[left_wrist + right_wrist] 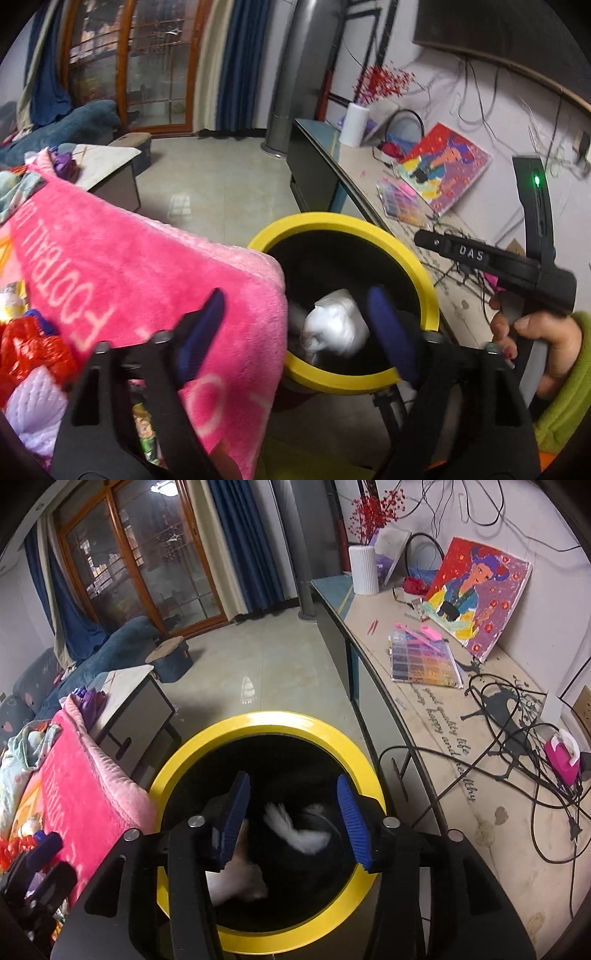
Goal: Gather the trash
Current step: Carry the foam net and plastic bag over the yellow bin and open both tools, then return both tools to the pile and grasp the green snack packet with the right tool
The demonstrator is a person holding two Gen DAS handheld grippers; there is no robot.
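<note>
Lying in the bin (334,734), white trash (295,830) below the gaping right hand-held gripper (291,819).

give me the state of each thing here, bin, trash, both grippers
bin: upright, open top, trash inside
white trash: crumpled, inside the bin
left gripper: open, empty, beside the bin mouth
right gripper: open, empty, over the bin mouth
pink blanket: draped beside the bin

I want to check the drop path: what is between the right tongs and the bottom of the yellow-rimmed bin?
Only white crumpled trash, blurred, inside the bin under the open right tongs; the right wrist view shows it.
</note>
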